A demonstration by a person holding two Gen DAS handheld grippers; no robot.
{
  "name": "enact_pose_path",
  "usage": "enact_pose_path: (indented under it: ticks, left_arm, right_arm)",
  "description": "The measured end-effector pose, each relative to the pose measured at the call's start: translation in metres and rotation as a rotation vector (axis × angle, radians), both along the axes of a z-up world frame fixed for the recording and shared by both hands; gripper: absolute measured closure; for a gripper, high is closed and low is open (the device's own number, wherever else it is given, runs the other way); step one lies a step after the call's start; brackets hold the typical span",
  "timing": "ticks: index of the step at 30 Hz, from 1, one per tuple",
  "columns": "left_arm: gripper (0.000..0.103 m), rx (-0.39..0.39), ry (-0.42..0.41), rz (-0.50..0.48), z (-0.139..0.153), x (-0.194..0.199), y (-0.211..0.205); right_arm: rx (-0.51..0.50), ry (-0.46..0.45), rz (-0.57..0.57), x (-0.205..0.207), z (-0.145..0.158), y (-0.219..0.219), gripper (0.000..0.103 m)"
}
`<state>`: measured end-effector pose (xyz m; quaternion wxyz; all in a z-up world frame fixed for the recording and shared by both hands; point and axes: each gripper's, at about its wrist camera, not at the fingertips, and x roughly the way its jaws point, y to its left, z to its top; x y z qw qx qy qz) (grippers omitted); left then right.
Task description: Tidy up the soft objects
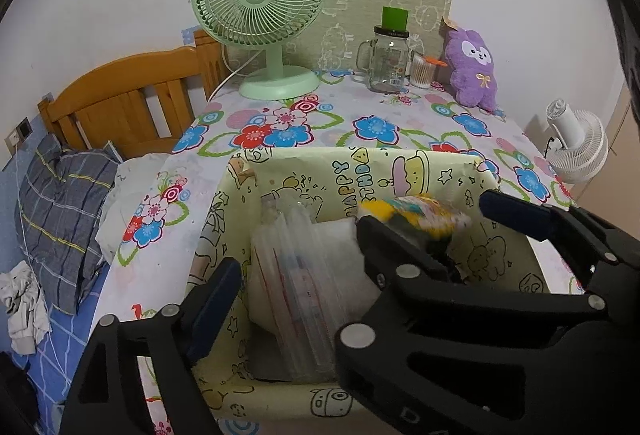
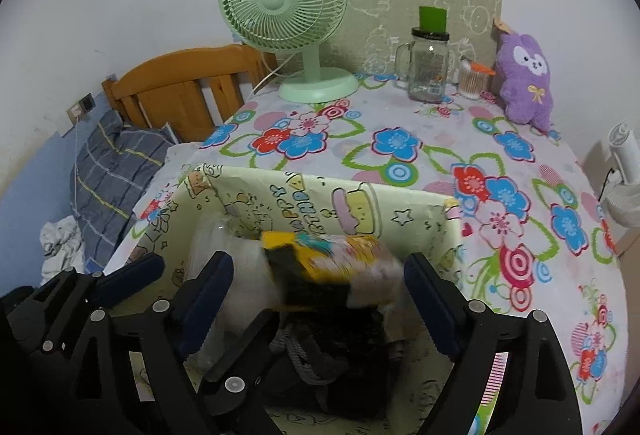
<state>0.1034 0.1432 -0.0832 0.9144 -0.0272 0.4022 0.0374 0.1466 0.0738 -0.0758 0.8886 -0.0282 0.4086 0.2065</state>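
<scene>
A yellow cartoon-print box (image 1: 352, 171) (image 2: 320, 195) stands on the flowered table. Inside lie clear plastic bags (image 1: 296, 275) and dark soft items (image 2: 332, 351). A blurred yellow, teal and pink soft packet (image 2: 336, 259) (image 1: 416, 215) is in mid-air over the box, between the wide-apart fingers of my right gripper (image 2: 320, 283) and free of both. My left gripper (image 1: 352, 299) is open and empty over the box's left side. A purple plush rabbit (image 1: 474, 69) (image 2: 526, 83) sits at the table's back right.
A green desk fan (image 1: 264, 23) (image 2: 296, 19), a glass mug jar (image 1: 386, 59) (image 2: 428, 67) and a cotton-swab cup (image 1: 424, 73) stand at the back. A wooden bed headboard (image 1: 132, 95) and a plaid pillow (image 1: 60, 211) are to the left, a white fan (image 1: 576, 143) to the right.
</scene>
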Motion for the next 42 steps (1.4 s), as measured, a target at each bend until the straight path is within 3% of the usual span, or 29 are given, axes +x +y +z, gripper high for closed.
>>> enact_pose_path:
  ticks: [21,42]
  left_arm:
    - [0.001,0.022,-0.081,0.011,0.028,-0.013,-0.025]
    - [0.000,0.060,-0.166,-0.013,0.063,-0.035,-0.077]
  right_arm:
    - [0.012,-0.068,-0.053,-0.017,0.033,-0.034,0.013]
    - [0.030,-0.147,-0.145,-0.048,0.069,-0.098,0.010]
